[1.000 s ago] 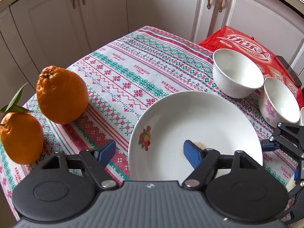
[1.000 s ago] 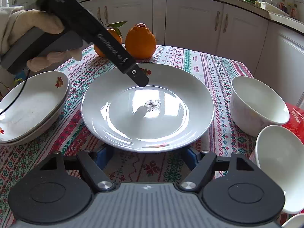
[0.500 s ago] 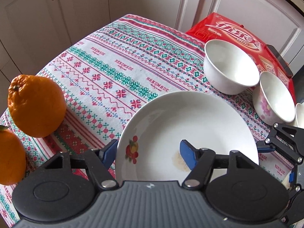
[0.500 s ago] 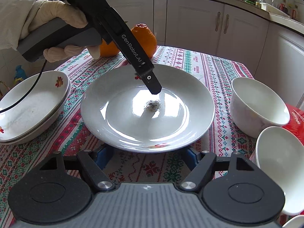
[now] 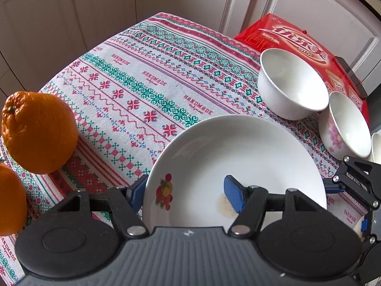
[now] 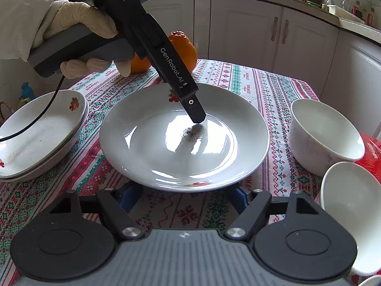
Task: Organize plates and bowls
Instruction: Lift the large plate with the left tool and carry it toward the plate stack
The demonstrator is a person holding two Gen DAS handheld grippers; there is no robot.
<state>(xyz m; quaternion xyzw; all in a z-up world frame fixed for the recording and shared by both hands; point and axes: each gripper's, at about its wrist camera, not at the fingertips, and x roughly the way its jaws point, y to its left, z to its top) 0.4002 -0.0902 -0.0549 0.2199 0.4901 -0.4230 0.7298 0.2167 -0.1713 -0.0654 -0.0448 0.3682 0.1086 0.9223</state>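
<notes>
A white plate (image 5: 238,157) with a small fruit print lies on the patterned tablecloth, a dark speck patch in its well (image 6: 193,133). My left gripper (image 5: 185,193) points steeply down over its far-left edge. The jaws are closing with the rim between them: one blue pad (image 5: 137,190) is outside the rim, the other (image 5: 234,195) is inside the well, and bare plate shows between them. A gloved hand (image 6: 83,23) holds it. My right gripper (image 6: 184,196) stands open low at the plate's near rim, its pads partly hidden under that rim.
Two stacked flower-print plates (image 6: 40,133) sit left of the big plate. A plain white bowl (image 6: 323,135) and a rose-print bowl (image 5: 345,126) stand to its right, beside a red packet (image 5: 297,38). Two oranges (image 5: 38,131) lie at the table's far-left corner. White cabinets surround the table.
My left gripper has come forward and down over the plate, and its jaws have narrowed until the left pad reached the rim. The right gripper has not moved.
</notes>
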